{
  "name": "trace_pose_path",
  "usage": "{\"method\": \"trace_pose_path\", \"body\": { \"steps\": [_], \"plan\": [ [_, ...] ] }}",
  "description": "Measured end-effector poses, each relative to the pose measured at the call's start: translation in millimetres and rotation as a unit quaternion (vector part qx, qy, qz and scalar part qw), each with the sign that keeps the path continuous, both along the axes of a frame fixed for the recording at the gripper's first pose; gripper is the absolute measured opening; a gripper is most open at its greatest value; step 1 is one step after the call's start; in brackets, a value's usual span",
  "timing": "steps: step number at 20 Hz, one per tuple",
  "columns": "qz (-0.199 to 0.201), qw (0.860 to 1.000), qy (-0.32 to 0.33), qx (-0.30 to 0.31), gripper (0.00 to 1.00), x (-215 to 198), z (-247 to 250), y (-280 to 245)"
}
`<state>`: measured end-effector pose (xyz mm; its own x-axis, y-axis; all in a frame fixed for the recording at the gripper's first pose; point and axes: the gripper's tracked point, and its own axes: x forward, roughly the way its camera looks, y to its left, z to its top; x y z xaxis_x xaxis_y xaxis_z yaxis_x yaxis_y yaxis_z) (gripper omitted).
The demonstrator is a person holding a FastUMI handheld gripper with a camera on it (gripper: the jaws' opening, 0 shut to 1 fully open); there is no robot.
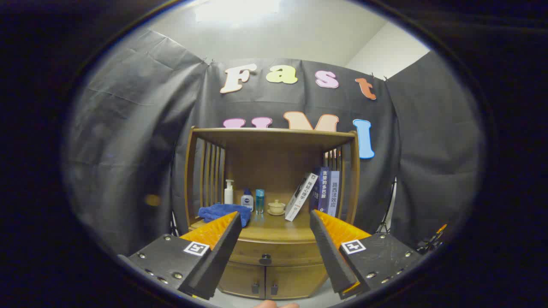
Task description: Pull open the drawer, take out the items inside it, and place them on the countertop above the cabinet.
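The gripper [274, 216] has two long, wedge-shaped fingers [218, 244] that taper toward their tips, and their inner faces are covered in a ridged, studded texture. Each finger is mounted on a flat dark plate fastened with several round silver screws along its edge, and each plate carries a small square white tag printed with a black block pattern. The two fingers stand well apart, with nothing between them.
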<state>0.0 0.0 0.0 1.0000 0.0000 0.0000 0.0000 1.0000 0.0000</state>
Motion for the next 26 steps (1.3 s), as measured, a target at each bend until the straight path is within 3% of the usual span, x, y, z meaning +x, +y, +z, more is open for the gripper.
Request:
{"method": "trace_pose_path", "body": {
  "steps": [14,21,26],
  "plan": [
    [0.008,0.999,0.043,0.002,0.96,21.5,-36.0,8.5],
    [0.037,0.998,0.047,-0.023,0.96,48.2,-59.1,43.6],
    [0.058,0.993,0.100,-0.020,0.96,66.9,-101.6,64.4]
  ]
}}
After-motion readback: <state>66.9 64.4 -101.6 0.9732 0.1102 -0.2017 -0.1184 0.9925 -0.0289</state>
